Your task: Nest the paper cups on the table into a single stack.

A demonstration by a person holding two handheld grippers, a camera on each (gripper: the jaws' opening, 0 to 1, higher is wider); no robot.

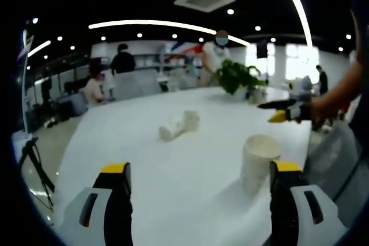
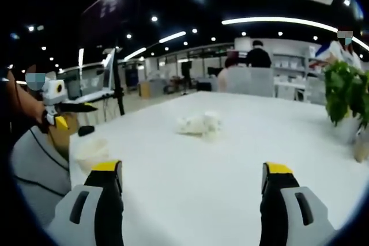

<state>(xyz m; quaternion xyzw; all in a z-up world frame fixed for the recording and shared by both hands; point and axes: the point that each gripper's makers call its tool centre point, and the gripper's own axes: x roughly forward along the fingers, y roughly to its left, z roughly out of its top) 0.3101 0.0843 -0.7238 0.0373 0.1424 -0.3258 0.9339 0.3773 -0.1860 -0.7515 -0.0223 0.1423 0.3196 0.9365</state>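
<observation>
cups: upright stack (image 1: pixel 259 162) near table (image 1: pixel 173 188) edge, touching nothing, fallen pair (image 1: pixel 180 124) well beyond it toward the plant (image 1: pixel 237 76); left gripper (image 1: pixel 199 200) and right gripper (image 2: pixel 190 200) both spread, empty; risk: lying cups roll away when nudged.

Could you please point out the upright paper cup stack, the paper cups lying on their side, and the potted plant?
upright paper cup stack (image 1: pixel 260 159): left gripper view, on its side wall.
paper cups lying on their side (image 1: pixel 179 125): left gripper view, mid-body.
potted plant (image 1: pixel 237 76): left gripper view, on the leaves.
</observation>
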